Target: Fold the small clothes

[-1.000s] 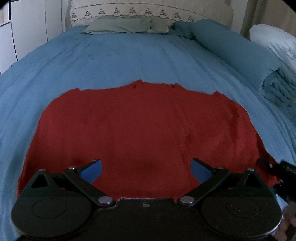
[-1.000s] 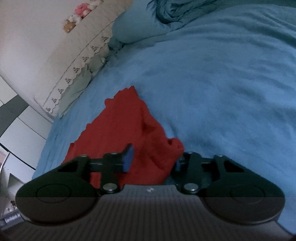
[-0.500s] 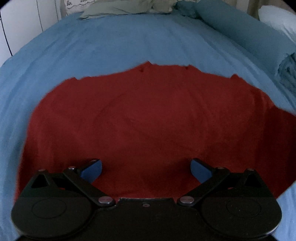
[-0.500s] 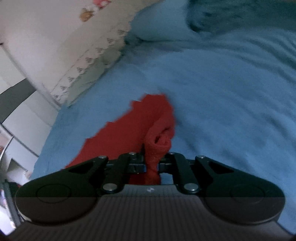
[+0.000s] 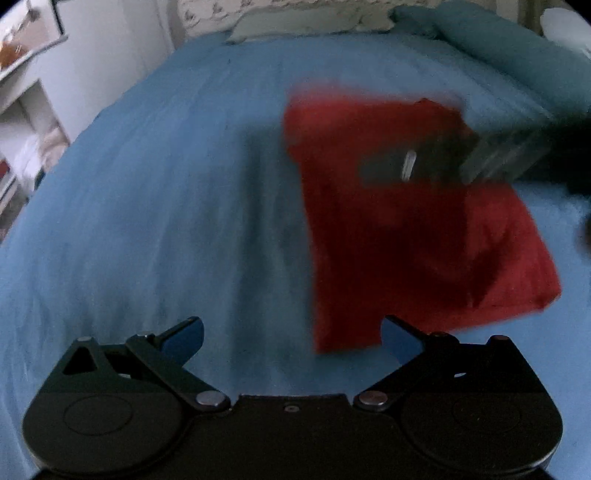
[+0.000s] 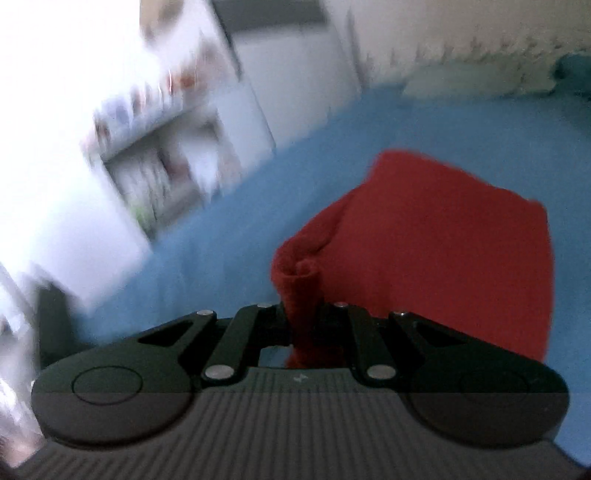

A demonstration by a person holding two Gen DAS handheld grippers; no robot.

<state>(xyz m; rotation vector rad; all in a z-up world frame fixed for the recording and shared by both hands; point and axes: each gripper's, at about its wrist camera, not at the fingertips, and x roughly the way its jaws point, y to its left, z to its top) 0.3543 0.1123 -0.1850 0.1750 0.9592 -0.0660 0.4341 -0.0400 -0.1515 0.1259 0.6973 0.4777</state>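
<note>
A red garment lies on the blue bedspread, to the right of my left gripper. My left gripper is open and empty above the bedspread, its right finger near the garment's near edge. My right gripper is shut on a bunched edge of the red garment and holds it lifted over the rest of the cloth. It shows blurred over the garment in the left wrist view.
A rolled teal duvet lies along the bed's right side. A pale pillow sits at the headboard. White shelving stands left of the bed.
My right gripper closed on the garment's edge and carried it across, folding the cloth over itself. My left gripper moved left, off the garment. Both views are blurred by motion.
</note>
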